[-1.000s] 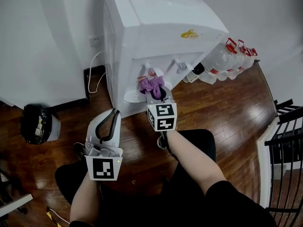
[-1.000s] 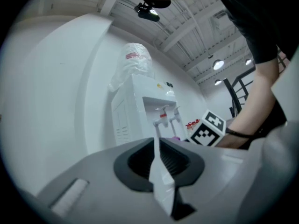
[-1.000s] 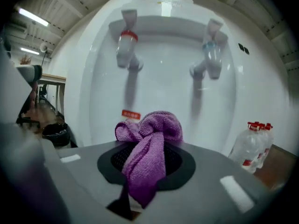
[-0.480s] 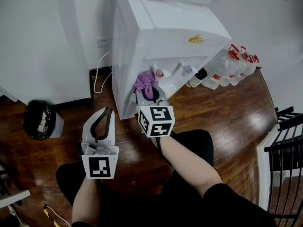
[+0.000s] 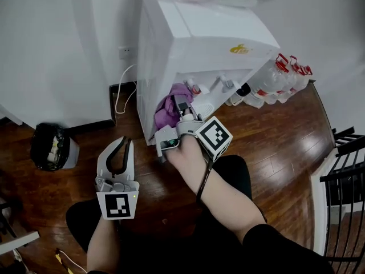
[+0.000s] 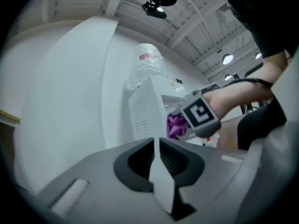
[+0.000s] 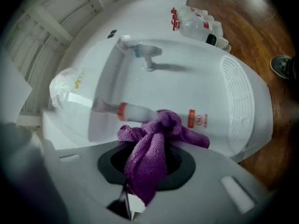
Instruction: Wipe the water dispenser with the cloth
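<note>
The white water dispenser [image 5: 199,44] stands against the wall. A purple cloth [image 5: 167,112] is pressed to its front below the taps, at the left corner. My right gripper [image 5: 180,106] is shut on the cloth and rolled onto its side. In the right gripper view the cloth [image 7: 150,149] bunches between the jaws, right under the red-ringed tap [image 7: 125,111]; a second tap [image 7: 147,57] sits farther along. My left gripper [image 5: 118,148] hangs lower left, away from the dispenser, shut and empty. In the left gripper view the dispenser [image 6: 145,108] and cloth [image 6: 175,126] show ahead.
Several water bottles [image 5: 279,73] with red caps stand on the wooden floor to the dispenser's right. A black bin [image 5: 51,147] sits at the left wall. A white cable [image 5: 122,93] hangs from a wall socket. A black railing [image 5: 345,176] lines the right edge.
The right gripper has rolled onto its side and swept the cloth left and down across the dispenser's front. The left gripper has hardly moved.
</note>
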The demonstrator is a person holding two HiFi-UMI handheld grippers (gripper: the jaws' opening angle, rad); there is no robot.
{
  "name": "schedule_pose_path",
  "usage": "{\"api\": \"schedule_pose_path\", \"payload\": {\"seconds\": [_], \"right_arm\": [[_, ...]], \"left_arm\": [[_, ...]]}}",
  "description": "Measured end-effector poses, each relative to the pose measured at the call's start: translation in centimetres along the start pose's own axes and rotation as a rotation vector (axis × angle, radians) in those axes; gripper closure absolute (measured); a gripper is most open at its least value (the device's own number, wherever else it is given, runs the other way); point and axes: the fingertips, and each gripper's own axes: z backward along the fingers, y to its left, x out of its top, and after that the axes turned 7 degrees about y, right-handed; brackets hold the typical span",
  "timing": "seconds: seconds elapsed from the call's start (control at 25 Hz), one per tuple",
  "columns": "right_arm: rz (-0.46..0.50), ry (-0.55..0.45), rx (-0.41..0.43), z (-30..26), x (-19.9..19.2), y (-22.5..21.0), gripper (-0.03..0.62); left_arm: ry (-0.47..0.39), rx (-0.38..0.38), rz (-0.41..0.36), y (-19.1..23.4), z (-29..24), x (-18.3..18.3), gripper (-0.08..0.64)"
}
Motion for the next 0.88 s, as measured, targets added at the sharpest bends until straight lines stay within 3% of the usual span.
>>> {"api": "schedule_pose_path", "payload": {"seconds": [0.16,0.24,0.36,0.44,0.52,0.68,0.88], "right_arm": [[0.001,-0.008,0.062,0.4,0.1,4.0,0.503],[0.051,-0.007,0.114,0.7,0.1,6.2,0.503],[0.179,-0.019,0.190,1.2,0.3,9.5,0.515],[0.326,-0.013,0.207,1.2,0.1,10.0,0.518],[0.546,0.004,0.195,1.0,-0.4,9.2,0.509],[1.093,0.067,0.066,1.1,-1.8,5.3,0.509],[1.909,0.226,-0.104,1.7,-4.3,0.8,0.509]], "left_arm": [[0.020,0.004,0.075,0.4,0.8,-1.0,0.505],[0.018,-0.019,0.048,0.1,0.8,-0.8,0.505],[0.019,-0.054,-0.009,-0.6,0.6,-0.6,0.505],[0.018,-0.061,-0.007,-0.9,0.5,-0.6,0.505],[0.017,-0.064,-0.006,-1.1,0.5,-0.5,0.505],[0.039,-0.050,-0.037,-1.1,0.5,-0.6,0.505],[0.026,-0.003,-0.125,-0.8,0.1,-0.3,0.505]]}}
